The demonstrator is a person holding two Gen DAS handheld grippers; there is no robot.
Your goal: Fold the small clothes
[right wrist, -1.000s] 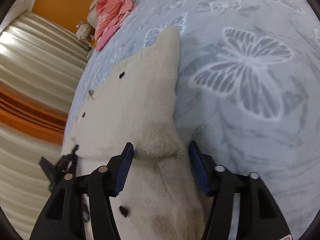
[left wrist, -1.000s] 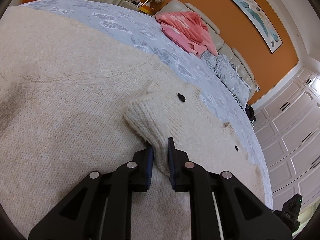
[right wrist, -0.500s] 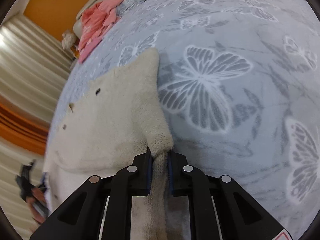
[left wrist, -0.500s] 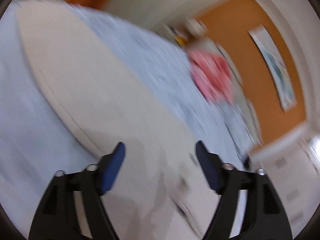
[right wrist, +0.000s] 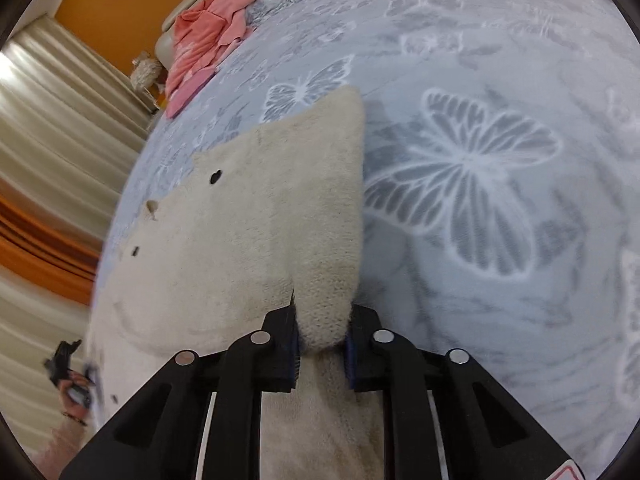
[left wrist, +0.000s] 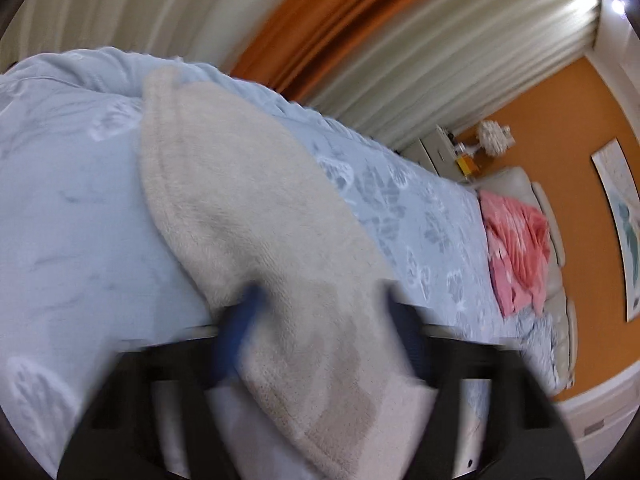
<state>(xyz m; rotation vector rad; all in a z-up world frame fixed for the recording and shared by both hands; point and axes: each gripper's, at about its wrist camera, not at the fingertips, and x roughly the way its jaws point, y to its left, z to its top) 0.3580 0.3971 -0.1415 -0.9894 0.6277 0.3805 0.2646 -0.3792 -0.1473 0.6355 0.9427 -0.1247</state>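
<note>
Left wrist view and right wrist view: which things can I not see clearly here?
- Left wrist view: left gripper smeared by motion; its closing jaws stand either side of the cream sweater, contact unreadable.
- Right wrist view: cloth pinched in the right gripper hides the jaws' inner faces.
- Right wrist view: hand blurred at the edge.

Bedspread [right wrist: 500, 160] to my right gripper's [right wrist: 322, 344] right lying bare, room to pass. Cream sweater [right wrist: 240, 240] filling the left; pink clothes [right wrist: 204, 40] piled at far end.

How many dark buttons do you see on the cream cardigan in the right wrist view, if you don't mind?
3: one heart-shaped dark button near the cream cardigan's far edge, a second lower left, a third near the bottom left. More may be hidden under folds.
</note>
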